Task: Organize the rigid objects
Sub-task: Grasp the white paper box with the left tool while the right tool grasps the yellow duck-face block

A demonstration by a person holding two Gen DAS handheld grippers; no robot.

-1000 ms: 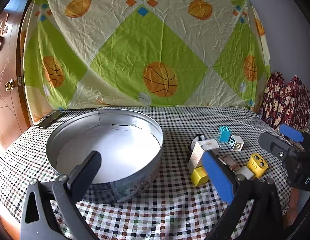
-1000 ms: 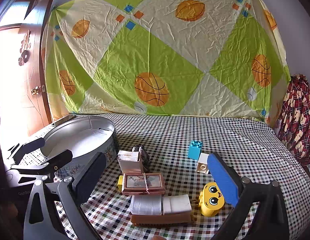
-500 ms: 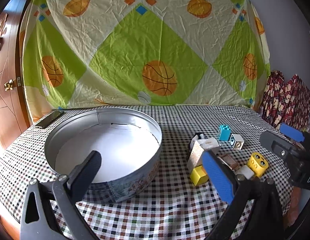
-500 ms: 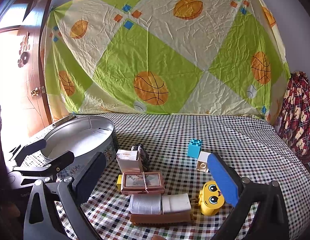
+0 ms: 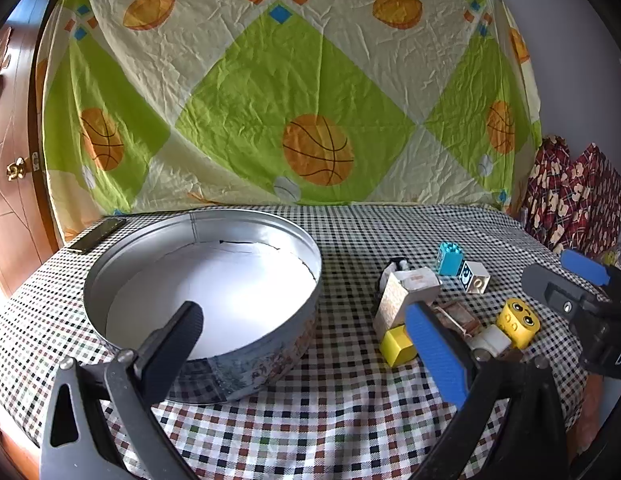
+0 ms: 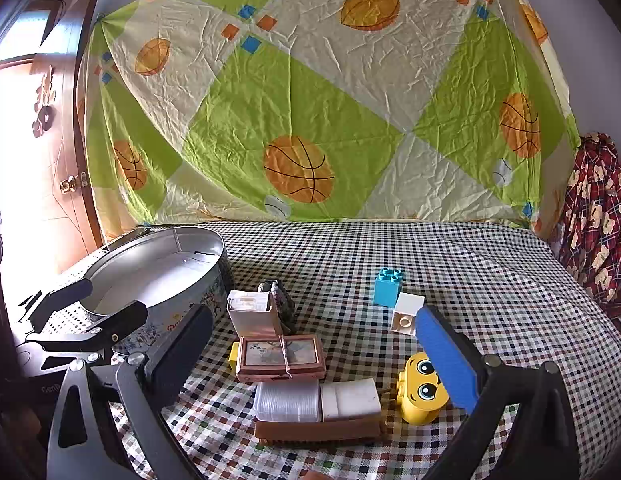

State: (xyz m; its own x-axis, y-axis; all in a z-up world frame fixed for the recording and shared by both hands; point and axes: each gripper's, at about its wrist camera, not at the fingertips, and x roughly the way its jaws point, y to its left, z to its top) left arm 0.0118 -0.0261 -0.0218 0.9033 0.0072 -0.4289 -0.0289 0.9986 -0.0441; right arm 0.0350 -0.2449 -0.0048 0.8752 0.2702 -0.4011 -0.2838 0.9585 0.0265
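The small rigid toys (image 6: 290,364) lie on the checked tablecloth (image 6: 490,280) beside the empty round metal tin (image 5: 202,300), nothing moved in the last second, and the left gripper (image 5: 310,344) and right gripper (image 6: 314,352) hover with jaws open, so sorting is not started.

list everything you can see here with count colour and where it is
round tin: 1, silver, white-lined, nothing in it, left on the table
tablecloth: 1, checked, covers the table
blue brick: 1, blue, right of centre
white brick: 1, white, touching the blue brick's front
yellow face brick: 1, yellow, front right
small yellow block: 1, yellow, beside the picture frame
picture frame: 1, pinkish brown, flat, centre
white carton: 1, white, upright behind the frame
toy bed: 1, brown base, clear and white top, front centre
phone: 1, dark, far left
backdrop sheet: 1, green and cream, basketballs, behind
left claw: open, by the tin
right claw: open, over the toys
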